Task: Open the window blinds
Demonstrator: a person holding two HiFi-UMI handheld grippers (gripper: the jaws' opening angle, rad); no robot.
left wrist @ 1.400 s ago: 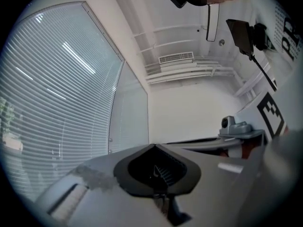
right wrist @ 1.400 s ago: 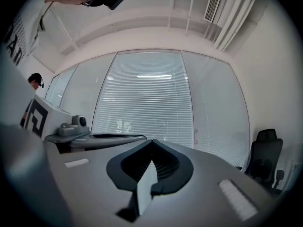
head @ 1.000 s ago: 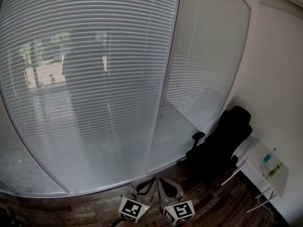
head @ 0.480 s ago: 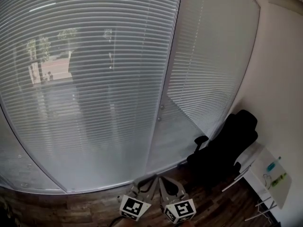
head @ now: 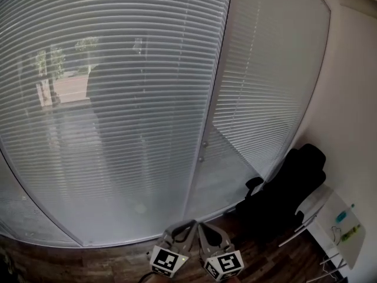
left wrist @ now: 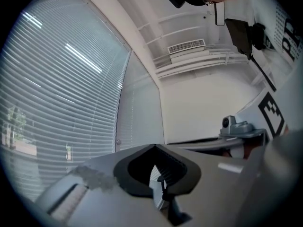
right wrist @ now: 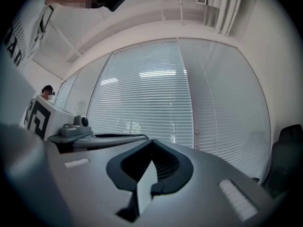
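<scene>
The lowered window blinds (head: 118, 99) are being faced, spanning the far side. The left gripper (head: 179, 229) and right gripper (head: 207, 232) are being held near, side by side, both clenched on nothing. A black office chair (head: 288, 187) and white desk (head: 339, 220) are being seen at the right, beside the blinds

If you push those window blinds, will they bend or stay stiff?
Probably bend: the blinds are many thin slats, likely light and rattly. Light reflections hint at glass in front, so a push might meet hard glass instead.
</scene>
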